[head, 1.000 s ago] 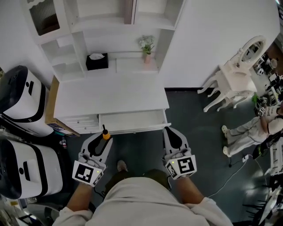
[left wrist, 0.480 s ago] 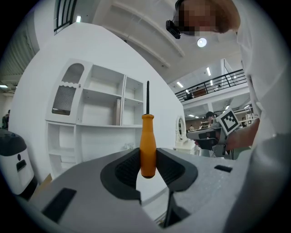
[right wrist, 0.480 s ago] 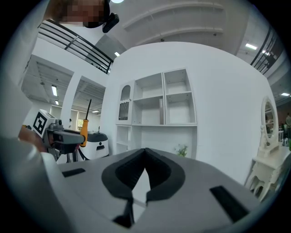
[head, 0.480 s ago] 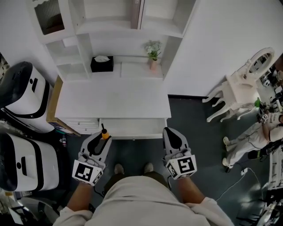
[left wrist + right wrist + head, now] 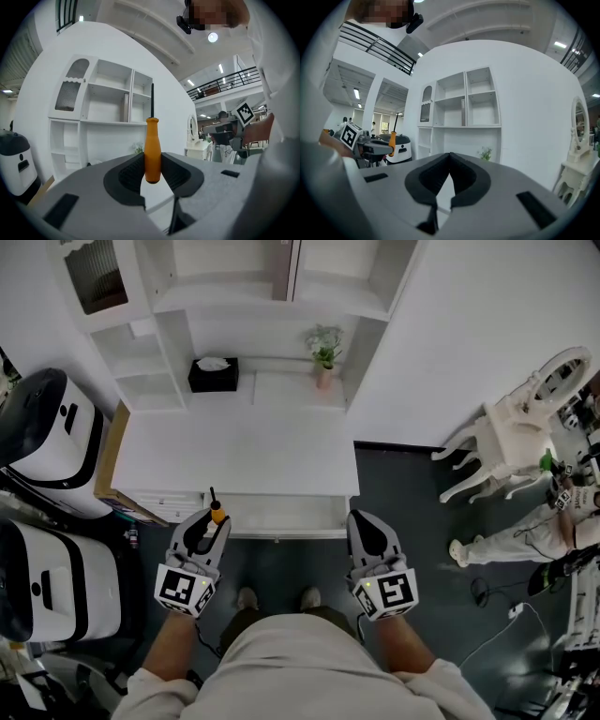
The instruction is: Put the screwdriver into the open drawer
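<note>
Left gripper carried the screwdriver up to the open drawer

Compared with one second before, the left gripper [image 5: 214, 521] had come closer to the white desk [image 5: 234, 456], and its grip was the same. Its black ribbed pads were clamped on the screwdriver [image 5: 152, 150], which had a smooth, rounded orange handle and a thin dark metal shaft. The long axis stood upright, with the shaft up and the handle's butt down between the pads. In the head view the screwdriver appeared at the 9 o'clock end of the flat white drawer [image 5: 281, 514], pointing to about 12 o'clock. The right gripper [image 5: 362, 519], at the drawer's 3 o'clock end, was closed and held nothing.
</note>
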Available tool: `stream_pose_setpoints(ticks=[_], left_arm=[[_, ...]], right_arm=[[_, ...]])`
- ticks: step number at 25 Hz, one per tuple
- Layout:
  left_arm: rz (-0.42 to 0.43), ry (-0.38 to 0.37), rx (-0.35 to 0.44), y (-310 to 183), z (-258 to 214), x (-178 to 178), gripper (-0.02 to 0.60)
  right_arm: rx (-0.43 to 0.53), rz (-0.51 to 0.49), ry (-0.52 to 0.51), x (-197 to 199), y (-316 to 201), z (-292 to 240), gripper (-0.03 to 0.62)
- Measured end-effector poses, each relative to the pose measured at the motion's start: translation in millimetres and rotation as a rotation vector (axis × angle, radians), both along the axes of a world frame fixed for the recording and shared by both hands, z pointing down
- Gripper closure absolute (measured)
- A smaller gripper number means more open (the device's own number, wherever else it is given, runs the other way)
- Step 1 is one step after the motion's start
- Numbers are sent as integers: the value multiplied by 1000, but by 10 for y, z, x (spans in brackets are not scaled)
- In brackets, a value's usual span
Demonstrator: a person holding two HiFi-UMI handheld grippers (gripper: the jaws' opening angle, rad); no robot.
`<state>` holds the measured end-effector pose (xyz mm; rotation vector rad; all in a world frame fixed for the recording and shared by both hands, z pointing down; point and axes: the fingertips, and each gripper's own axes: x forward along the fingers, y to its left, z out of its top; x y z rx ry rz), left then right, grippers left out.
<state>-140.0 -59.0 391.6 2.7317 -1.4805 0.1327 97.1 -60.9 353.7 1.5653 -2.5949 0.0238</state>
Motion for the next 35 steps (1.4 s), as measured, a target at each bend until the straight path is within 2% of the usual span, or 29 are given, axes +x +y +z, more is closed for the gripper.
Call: stream_pose_setpoints(ticks=[5, 15, 20, 28, 32, 35], left_arm=[[-13, 5, -40, -232, 313, 20, 472], [-37, -24, -179, -595, 1137, -5, 472], [-44, -58, -260, -708, 1605, -17, 472], [-55, -69, -349, -827, 2141, -27, 472], [-51, -99, -383, -897, 2355, -35, 472], [-37, -148, -401, -933, 2503, -38, 472]], right_arm=[[-19, 16, 5, 109, -86, 98, 591], [-58, 24, 19, 194, -233, 284, 591], [-67, 22, 28, 236, -307, 341, 591], [-92, 25, 51, 301, -423, 458, 591], [-100, 24, 55, 298, -506, 502, 591], [-107, 23, 55, 286, -554, 537, 591]])
